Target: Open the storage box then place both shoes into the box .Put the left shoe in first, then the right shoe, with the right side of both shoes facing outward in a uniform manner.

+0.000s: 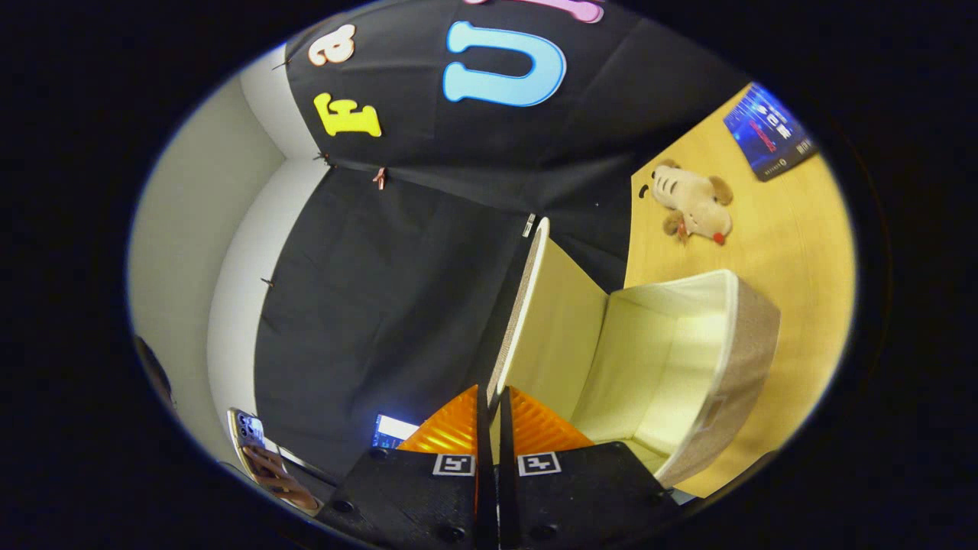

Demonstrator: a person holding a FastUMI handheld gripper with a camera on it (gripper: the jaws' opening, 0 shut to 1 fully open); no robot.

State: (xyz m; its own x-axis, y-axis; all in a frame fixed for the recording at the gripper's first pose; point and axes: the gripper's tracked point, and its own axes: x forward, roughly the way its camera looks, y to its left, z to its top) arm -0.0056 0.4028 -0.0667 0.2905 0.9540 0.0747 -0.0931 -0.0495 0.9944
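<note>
The tongs (489, 428) are pinched almost closed on the thin edge of the box lid (546, 321), which stands raised just ahead of them. The open box (733, 359) lies just beyond, near the worktop (795, 252) edge by the black cloth. That narrow hold could slip, I judge, dropping the lid shut or dragging the light box toward that edge.
</note>
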